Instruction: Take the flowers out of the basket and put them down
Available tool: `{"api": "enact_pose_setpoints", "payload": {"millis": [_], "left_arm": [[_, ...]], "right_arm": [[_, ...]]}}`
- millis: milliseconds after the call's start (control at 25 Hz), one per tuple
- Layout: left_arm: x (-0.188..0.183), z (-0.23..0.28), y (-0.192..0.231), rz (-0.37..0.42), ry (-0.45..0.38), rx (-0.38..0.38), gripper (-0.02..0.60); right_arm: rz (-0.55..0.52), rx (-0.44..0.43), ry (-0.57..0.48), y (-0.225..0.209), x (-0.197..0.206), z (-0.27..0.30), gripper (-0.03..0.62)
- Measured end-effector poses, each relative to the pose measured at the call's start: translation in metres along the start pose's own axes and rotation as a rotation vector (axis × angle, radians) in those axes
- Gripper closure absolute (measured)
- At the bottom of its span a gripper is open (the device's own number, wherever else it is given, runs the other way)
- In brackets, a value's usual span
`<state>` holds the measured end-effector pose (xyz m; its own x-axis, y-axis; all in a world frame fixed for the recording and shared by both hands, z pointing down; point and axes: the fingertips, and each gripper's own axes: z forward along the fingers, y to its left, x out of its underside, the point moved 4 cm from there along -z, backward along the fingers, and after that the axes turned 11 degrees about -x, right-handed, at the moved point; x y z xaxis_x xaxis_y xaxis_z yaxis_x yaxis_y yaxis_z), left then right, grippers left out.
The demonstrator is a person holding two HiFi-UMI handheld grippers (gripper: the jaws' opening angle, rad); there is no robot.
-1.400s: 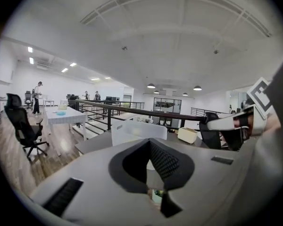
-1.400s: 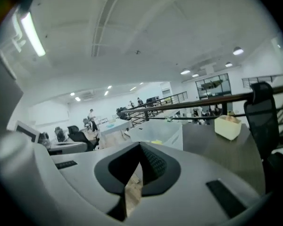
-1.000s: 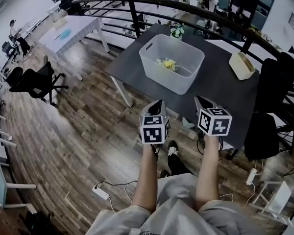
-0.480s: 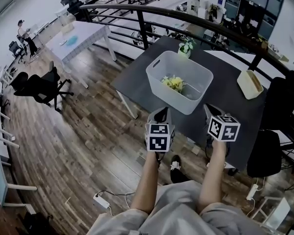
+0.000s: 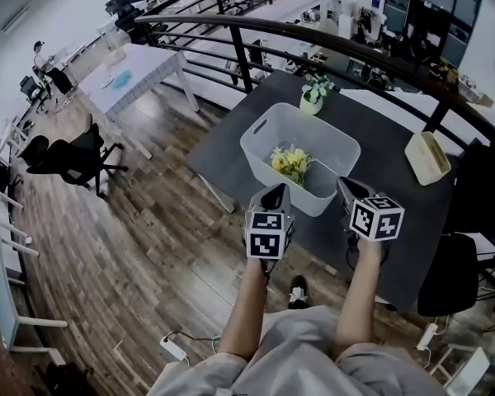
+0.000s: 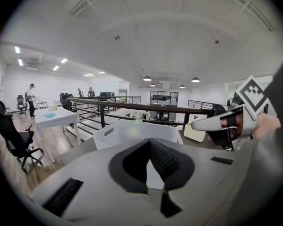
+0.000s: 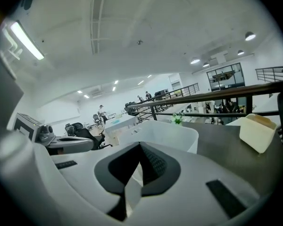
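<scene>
The flowers [image 5: 290, 162] lie inside the basket [image 5: 256, 138]. The left gripper [image 5: 273, 195] and right gripper [image 5: 346, 189] hang at its near wall, jaws pressed together and empty. Best to open one above the rim, then pinch the stems.

Office loft scenery, dark desk by the railing

Dark grey desk [image 5: 396, 192] sits on a wood-plank floor [image 5: 132, 254], right up against a black curved railing [image 5: 313, 33] along its far edge. A small pot of white blooms [image 5: 313, 96] stands at that far edge, and a cream box [image 5: 427, 157] sits near the right edge. A black chair [image 5: 450, 275] is parked off the desk's right side. Further left there's a white table [image 5: 140, 60] with something blue [image 5: 121, 78] on it, a black office chair [image 5: 74, 151], and a white power strip [image 5: 175, 346] on the floor.
</scene>
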<state>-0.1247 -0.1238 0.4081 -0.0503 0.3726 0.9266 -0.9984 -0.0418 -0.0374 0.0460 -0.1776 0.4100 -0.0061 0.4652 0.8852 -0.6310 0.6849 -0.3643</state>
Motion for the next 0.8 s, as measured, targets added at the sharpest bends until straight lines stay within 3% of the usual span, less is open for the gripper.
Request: {"api": "enact_pose_setpoints", "payload": {"millis": [560, 800], "left_arm": [[-0.004, 0.054, 0.011, 0.002, 0.037, -0.039, 0.555], [-0.009, 0.079, 0.027, -0.020, 0.045, -0.026, 0.555]], "right_arm": [[0.022, -0.092, -0.048, -0.040, -0.008, 0.024, 0.577], [-0.017, -0.083, 0.004, -0.039, -0.022, 0.045, 0.577]]}}
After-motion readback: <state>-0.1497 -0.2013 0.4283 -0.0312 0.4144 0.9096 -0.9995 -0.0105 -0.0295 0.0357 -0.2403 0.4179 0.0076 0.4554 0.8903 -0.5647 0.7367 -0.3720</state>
